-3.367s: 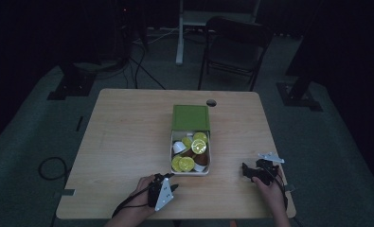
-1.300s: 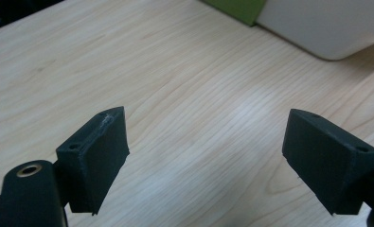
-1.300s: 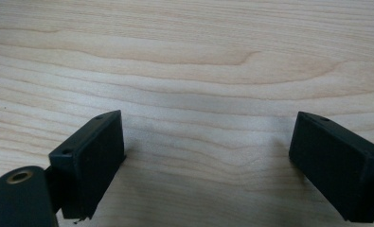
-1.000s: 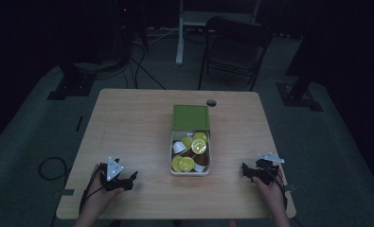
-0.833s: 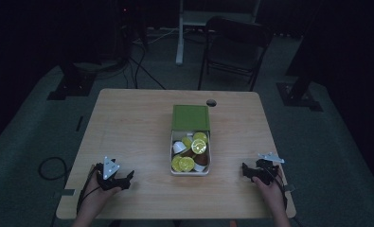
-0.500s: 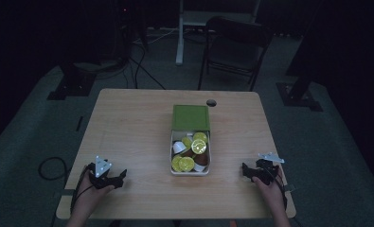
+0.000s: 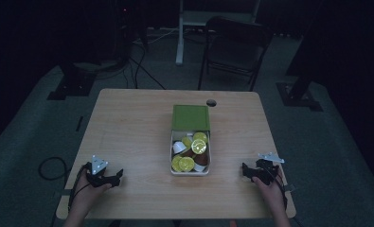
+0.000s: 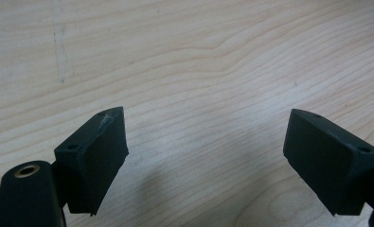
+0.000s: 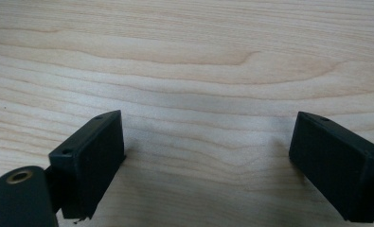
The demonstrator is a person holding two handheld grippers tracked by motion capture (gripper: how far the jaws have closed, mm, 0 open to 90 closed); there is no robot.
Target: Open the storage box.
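A white box [image 7: 190,172] with a green lid [image 7: 190,117] half slid back sits mid-table, holding several yellow-topped, white and brown capsules [image 7: 194,146]. My left gripper [image 7: 118,174] rests near the table's front left corner, jaws wide open over bare wood [image 8: 208,142], nothing between them. My right gripper [image 7: 245,169] lies near the front right edge, also open over bare wood [image 9: 208,142]. Both point inward toward the box and stand well apart from it.
The wooden table [image 7: 128,123] has a round cable hole [image 7: 211,102] behind the box. A dark chair [image 7: 234,47] and a white stand [image 7: 181,33] are beyond the far edge. Cables lie on the floor at left [image 7: 49,165].
My left hand has slid left and toward the front edge, carrying its open gripper away from the box. The right gripper has stayed put.
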